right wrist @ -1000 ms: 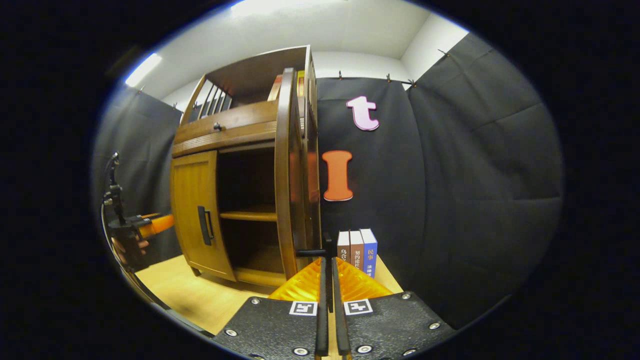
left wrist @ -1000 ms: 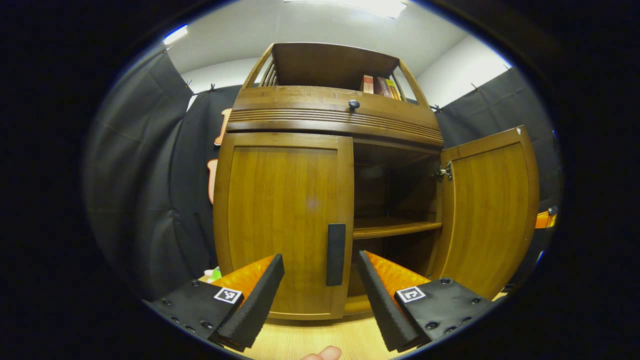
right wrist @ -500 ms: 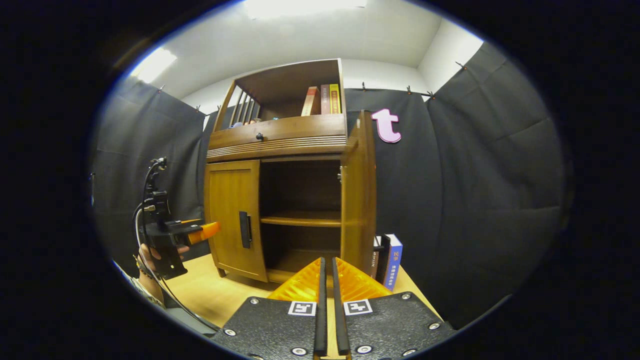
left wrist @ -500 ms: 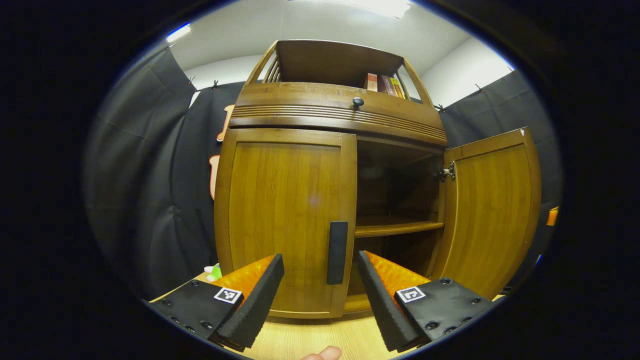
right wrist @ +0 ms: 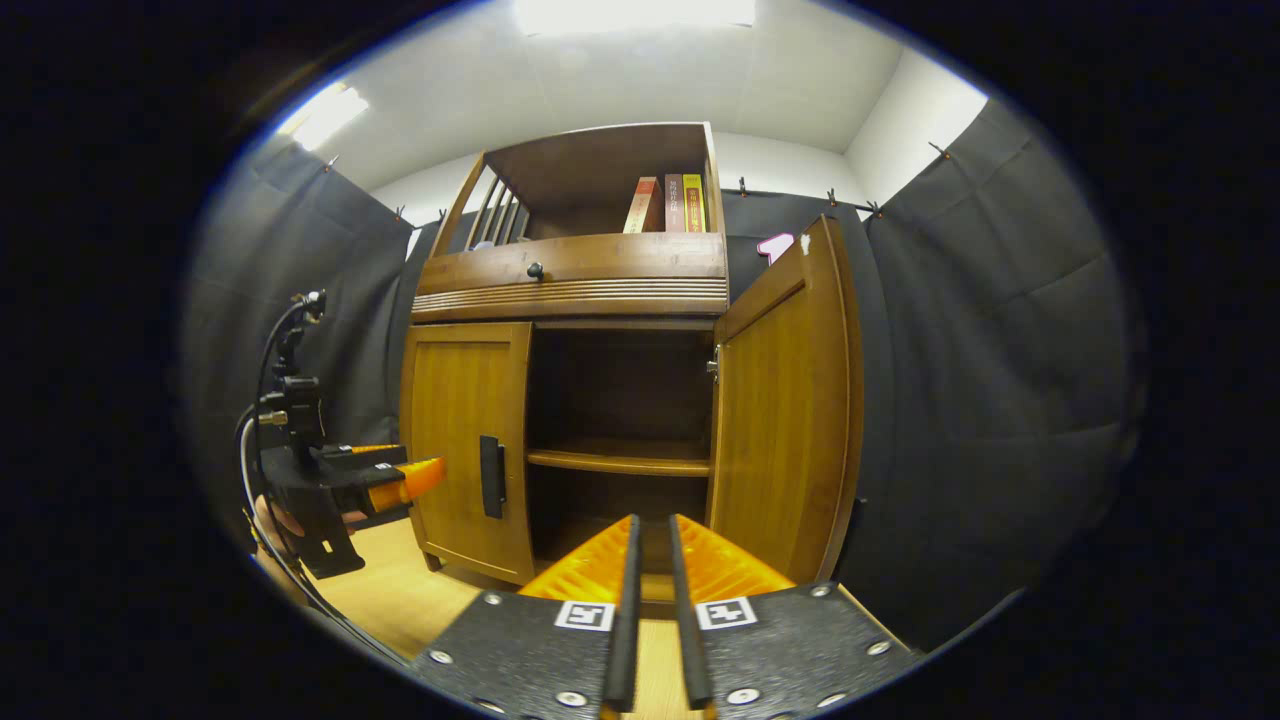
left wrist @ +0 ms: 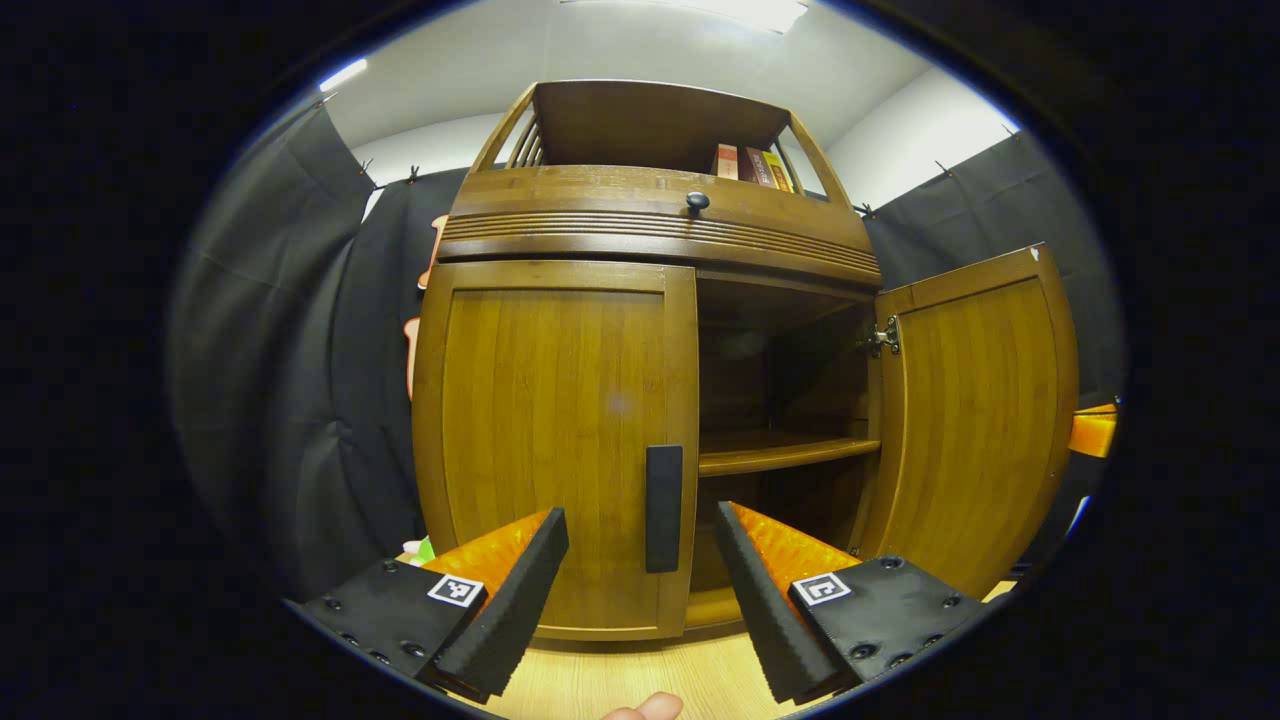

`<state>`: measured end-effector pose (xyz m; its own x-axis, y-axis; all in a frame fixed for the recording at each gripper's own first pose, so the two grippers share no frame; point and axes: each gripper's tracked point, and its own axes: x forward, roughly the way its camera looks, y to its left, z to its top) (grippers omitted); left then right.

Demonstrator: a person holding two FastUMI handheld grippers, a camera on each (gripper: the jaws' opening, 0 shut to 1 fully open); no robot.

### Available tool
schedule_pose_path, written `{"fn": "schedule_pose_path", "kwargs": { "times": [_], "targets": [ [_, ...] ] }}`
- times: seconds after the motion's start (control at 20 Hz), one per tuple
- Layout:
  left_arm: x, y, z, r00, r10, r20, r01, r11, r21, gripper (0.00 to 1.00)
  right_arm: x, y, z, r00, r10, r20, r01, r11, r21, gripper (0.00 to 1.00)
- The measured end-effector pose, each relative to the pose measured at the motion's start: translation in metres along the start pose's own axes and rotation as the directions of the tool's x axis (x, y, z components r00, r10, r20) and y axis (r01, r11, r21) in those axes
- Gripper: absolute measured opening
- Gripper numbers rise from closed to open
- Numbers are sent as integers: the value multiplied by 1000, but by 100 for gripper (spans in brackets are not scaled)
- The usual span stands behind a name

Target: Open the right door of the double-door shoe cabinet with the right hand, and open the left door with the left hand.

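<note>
Since a second ago the right gripper (right wrist: 650, 580) has let go of the right door's handle and drawn back to face the cabinet front; its fingers, then clamped together on that handle, now stand a narrow slit apart with nothing between them. Meanwhile the left gripper (left wrist: 640, 570) has barely shifted, hanging before the left door with its fingers spread wide and empty.

Largest in both views is the shoe cabinet (left wrist: 660, 215), a wooden piece standing on the pale wooden table (left wrist: 620, 685) against the black booth wall. Its right door (left wrist: 975, 420) is swung far out on its hinge, baring a dark interior with one inner shelf (left wrist: 785, 455) across the middle. Its left door (left wrist: 550, 450) is shut flush with the frame. An open top shelf above holds a few books (right wrist: 670, 205) at its right end, and a small dark knob (left wrist: 697, 201) sits on the ribbed band beneath.

On the left door's inner edge is a dark upright handle (left wrist: 664, 507), seen in the left gripper view between the spread fingers but beyond their tips, untouched. From the right gripper view the left gripper appears at the far left, held in a hand (right wrist: 290, 520), its tips just short of the left door.
</note>
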<state>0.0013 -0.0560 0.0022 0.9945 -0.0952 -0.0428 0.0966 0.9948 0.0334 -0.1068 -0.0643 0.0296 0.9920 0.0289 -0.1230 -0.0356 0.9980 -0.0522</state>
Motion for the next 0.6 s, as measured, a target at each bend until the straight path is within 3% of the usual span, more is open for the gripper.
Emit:
{"fn": "schedule_pose_path", "kwargs": {
  "times": [0.1,0.15,0.35,0.4,0.55,0.6],
  "targets": [
    [9,-1,-5,1000,1,-9,-1,1000,4,95,8,6,-6,1000,-3,-3,3,1000,-4,37],
    [14,-5,-7,1000,-6,-9,6,1000,-8,95,13,7,-8,1000,-3,-8,3,1000,7,55],
    [36,-16,-15,999,-31,-35,30,999,-24,95,18,6,-21,999,-1,-42,3,999,52,92],
    [42,-19,-14,999,-37,-37,36,999,-22,95,18,3,-23,999,-7,-48,9,999,49,82],
    [57,-22,-15,999,-26,-31,25,999,-28,95,17,6,-27,998,9,-62,-6,999,49,96],
    [65,-22,-17,999,-18,-28,18,999,-26,95,14,11,-29,997,28,-67,-25,998,57,92]
  ]
}}
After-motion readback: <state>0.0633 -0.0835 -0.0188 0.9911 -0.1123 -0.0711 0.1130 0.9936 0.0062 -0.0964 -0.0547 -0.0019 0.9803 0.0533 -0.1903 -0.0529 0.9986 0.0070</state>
